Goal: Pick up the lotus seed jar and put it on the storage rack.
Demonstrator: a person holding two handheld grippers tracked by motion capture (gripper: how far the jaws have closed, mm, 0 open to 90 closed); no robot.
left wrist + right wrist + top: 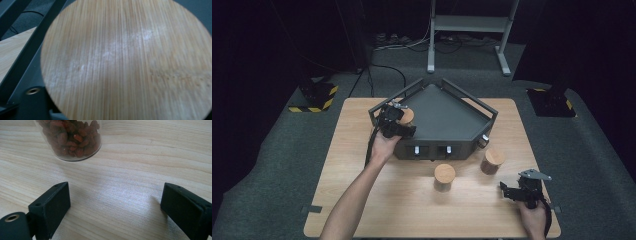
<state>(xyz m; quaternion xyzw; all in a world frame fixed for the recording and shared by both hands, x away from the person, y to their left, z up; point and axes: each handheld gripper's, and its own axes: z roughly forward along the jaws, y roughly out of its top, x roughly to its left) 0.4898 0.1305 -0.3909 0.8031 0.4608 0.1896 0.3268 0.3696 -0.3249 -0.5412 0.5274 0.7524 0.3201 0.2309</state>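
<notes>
jar (71, 138) top cut off, lid (130, 60) blurred – edge-cropped

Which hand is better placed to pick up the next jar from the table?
The right. The right gripper is open, empty, close to the jar of red dried fruit. The left gripper is over the jar in the tray.

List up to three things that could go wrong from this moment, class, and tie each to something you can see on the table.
1. The left gripper sits right at the jar with the bamboo lid, placed near the tray's left rail. Pulling away carelessly could tip the jar or knock it against the rail.
2. The jar of reddish-brown pieces stands just ahead of the right gripper, whose jaws are open; a fast approach might push it over.
3. The middle jar stands close to the tray's front wall and could be bumped.
</notes>
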